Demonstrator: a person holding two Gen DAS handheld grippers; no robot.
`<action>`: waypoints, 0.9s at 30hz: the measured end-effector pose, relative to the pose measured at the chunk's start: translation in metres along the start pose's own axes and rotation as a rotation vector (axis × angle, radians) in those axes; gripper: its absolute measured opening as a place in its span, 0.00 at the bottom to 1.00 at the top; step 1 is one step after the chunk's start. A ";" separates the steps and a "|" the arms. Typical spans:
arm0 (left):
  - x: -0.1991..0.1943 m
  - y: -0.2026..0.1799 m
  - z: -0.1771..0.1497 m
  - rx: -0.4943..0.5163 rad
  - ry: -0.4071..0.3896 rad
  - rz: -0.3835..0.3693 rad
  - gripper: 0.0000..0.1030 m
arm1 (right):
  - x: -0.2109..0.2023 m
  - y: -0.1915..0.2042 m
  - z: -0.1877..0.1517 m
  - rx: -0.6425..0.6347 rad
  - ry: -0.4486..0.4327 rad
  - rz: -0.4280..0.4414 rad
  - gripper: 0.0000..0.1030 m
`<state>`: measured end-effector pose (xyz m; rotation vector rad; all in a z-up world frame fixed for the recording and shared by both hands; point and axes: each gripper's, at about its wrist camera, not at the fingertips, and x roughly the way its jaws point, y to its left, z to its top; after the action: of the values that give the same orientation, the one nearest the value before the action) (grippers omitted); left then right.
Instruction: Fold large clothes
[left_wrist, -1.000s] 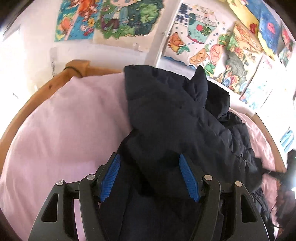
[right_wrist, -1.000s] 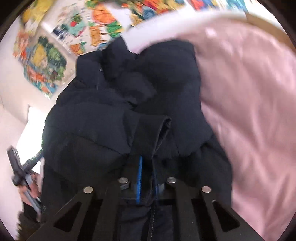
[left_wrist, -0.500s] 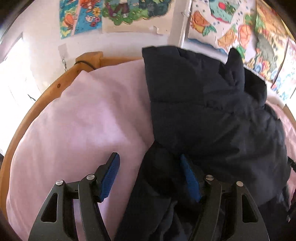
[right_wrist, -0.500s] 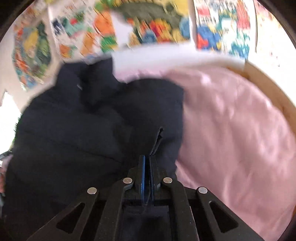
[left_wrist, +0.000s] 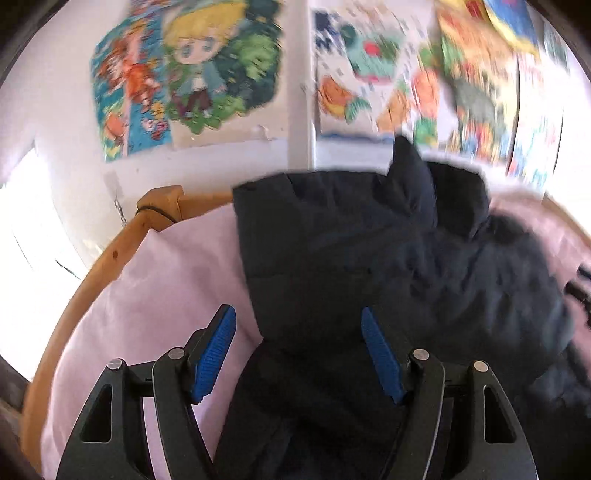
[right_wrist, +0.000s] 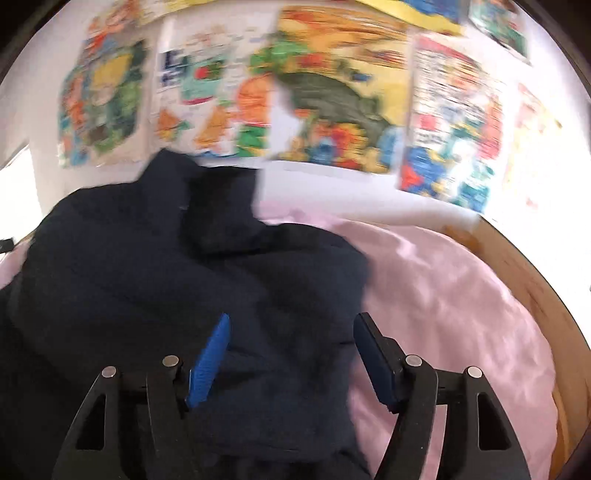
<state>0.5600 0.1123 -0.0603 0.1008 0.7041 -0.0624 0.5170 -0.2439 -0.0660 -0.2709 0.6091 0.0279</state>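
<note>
A dark navy padded jacket (left_wrist: 351, 258) lies bunched on a pink sheet (left_wrist: 155, 288); it also shows in the right wrist view (right_wrist: 177, 273). My left gripper (left_wrist: 299, 321) is open and empty, its blue pads over the jacket's near left edge. My right gripper (right_wrist: 291, 325) is open and empty, its jaws spread over the jacket's near right part, beside the pink sheet (right_wrist: 443, 295). Both views are blurred.
A curved wooden bed frame (left_wrist: 110, 258) bounds the sheet on the left and another stretch of frame (right_wrist: 532, 288) on the right. Colourful posters (left_wrist: 184, 74) cover the white wall behind, as in the right wrist view (right_wrist: 332, 96).
My right gripper was shut on a fold of the jacket and has let go; it now stands open. My left gripper stayed open. Both views shifted.
</note>
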 end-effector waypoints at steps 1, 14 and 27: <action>0.011 -0.004 -0.001 0.008 0.018 0.009 0.64 | 0.005 0.006 -0.001 -0.020 0.006 0.006 0.65; 0.074 0.012 -0.021 -0.067 0.159 -0.002 0.89 | 0.068 0.024 -0.031 -0.077 0.142 -0.050 0.73; -0.017 0.009 0.048 -0.106 -0.089 -0.133 0.88 | 0.026 -0.041 0.060 0.093 0.015 0.277 0.88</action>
<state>0.5782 0.1162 -0.0123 -0.0505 0.6238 -0.1556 0.5759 -0.2696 -0.0239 -0.0951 0.6576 0.2633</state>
